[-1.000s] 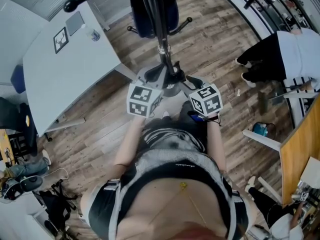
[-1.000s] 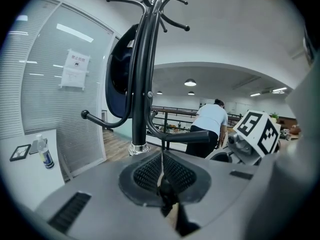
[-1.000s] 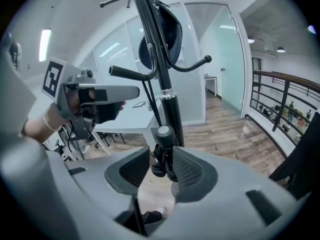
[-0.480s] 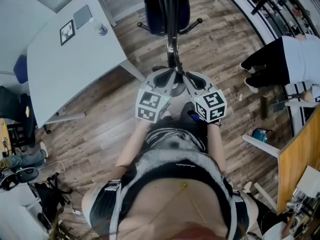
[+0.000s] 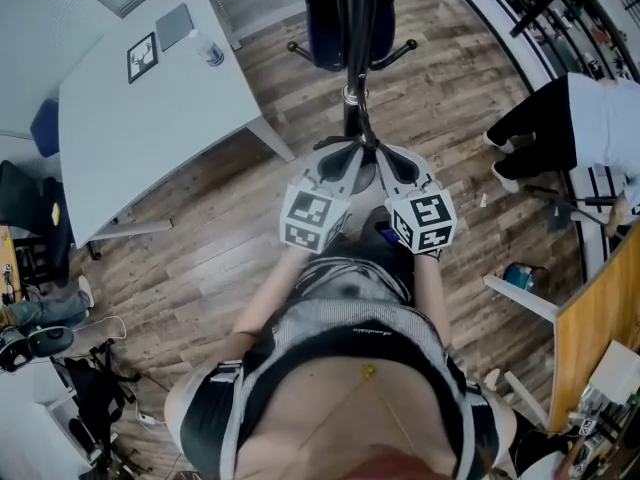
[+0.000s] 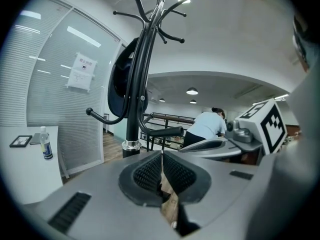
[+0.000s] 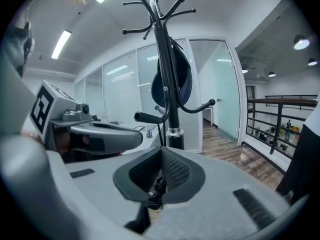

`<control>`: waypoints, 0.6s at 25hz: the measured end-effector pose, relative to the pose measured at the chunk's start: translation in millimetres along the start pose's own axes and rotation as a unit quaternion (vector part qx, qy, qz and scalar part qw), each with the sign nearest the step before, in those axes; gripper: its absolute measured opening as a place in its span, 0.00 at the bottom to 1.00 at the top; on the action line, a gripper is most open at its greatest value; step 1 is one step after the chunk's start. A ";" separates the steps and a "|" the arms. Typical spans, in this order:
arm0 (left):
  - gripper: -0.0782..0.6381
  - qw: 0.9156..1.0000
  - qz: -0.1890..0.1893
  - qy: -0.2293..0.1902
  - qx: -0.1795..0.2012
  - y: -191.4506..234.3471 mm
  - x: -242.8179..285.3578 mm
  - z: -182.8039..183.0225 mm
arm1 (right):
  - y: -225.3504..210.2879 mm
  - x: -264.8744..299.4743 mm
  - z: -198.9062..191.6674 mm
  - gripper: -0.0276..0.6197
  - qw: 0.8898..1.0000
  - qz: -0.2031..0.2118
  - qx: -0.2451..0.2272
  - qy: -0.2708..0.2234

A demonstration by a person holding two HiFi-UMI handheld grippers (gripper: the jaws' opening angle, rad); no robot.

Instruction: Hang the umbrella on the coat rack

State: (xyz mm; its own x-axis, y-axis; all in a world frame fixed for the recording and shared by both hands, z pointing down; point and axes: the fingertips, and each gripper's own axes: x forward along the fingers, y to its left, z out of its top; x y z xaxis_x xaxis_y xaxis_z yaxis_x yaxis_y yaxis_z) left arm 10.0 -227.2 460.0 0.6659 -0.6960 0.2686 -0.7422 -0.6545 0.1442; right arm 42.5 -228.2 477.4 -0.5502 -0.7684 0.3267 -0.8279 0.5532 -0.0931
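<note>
Closed umbrella [image 6: 119,84]: dark navy, a long rounded bundle with a darker edge, hung high on the coat rack [image 7: 167,84], flat against the far side of the pole, below the crown of hooks [image 7: 156,9] and above the silver collar [image 5: 352,95]. Handle and hanging point not made out. In the head view, a dark blue mass showing on both sides of the pole.

Rack itself: black, thin rods bundled into 1 pole, splayed at the top into ball-tipped hooks; lower down, curved arms [image 6: 88,112] with ball ends, 1 to each side in the head view.

At the left gripper [image 6: 161,159]: jaws shut, ribbed pads pressed together, nothing between them. At the right gripper [image 7: 161,154]: jaws just closed, pads meeting, nothing held. Both grippers side by side just in front of the pole, lower than the collar, pointed at the rack, clear of the umbrella; contact with the pole not decidable.

Beyond: wooden floor [image 5: 200,258]; behind the rack, a glazed wall with blinds [image 6: 50,94]; to the left, a white table [image 5: 130,148] bearing a small framed picture [image 5: 142,57], a flat grey pad [image 5: 175,26] and a small bottle [image 5: 210,51]; at the right edge, a person [image 5: 600,108] in a white top and black trousers, bent forward.
</note>
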 end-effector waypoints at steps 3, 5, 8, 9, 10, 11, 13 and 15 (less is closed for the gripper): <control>0.13 1.000 -0.009 0.000 -0.010 -2.6 -0.3 1.3 | -0.6 -4.1 1.7 0.05 1.000 -0.013 0.013 -0.006; 0.13 1.000 -0.008 0.001 -0.008 -2.2 -0.8 0.4 | -0.2 -7.1 4.7 0.05 0.999 -0.021 0.021 -0.016; 0.13 1.000 -0.011 0.006 -0.007 -2.9 -1.8 -3.3 | 2.5 -9.3 8.7 0.05 0.999 -0.022 0.019 -0.029; 0.13 1.000 -0.014 0.008 -0.009 -4.0 -2.1 -4.4 | 3.1 -10.0 9.6 0.05 0.999 -0.022 0.018 -0.031; 0.13 1.000 -0.016 0.009 -0.011 -5.1 -2.4 -5.2 | 3.8 -10.7 10.6 0.05 0.999 -0.022 0.018 -0.032; 0.13 1.000 -0.017 0.011 -0.011 -6.0 -2.5 -5.9 | 4.9 -11.4 11.6 0.05 0.999 -0.020 0.017 -0.033; 0.13 1.000 -0.016 0.012 -0.008 -6.9 -2.9 -6.6 | 8.5 -12.3 13.9 0.05 0.999 -0.011 0.018 -0.034; 0.13 1.000 -0.016 0.011 -0.007 -7.1 -4.2 -6.6 | 12.3 -13.4 15.8 0.05 0.999 -0.006 0.015 -0.033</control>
State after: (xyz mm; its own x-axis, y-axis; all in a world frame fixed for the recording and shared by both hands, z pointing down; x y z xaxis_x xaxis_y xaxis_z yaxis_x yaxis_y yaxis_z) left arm 12.0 -217.7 464.2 0.6880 -0.6676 0.2847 -0.7213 -0.6722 0.1669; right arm 37.9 -216.2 457.0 -0.5461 -0.7948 0.2649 -0.8363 0.5355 -0.1174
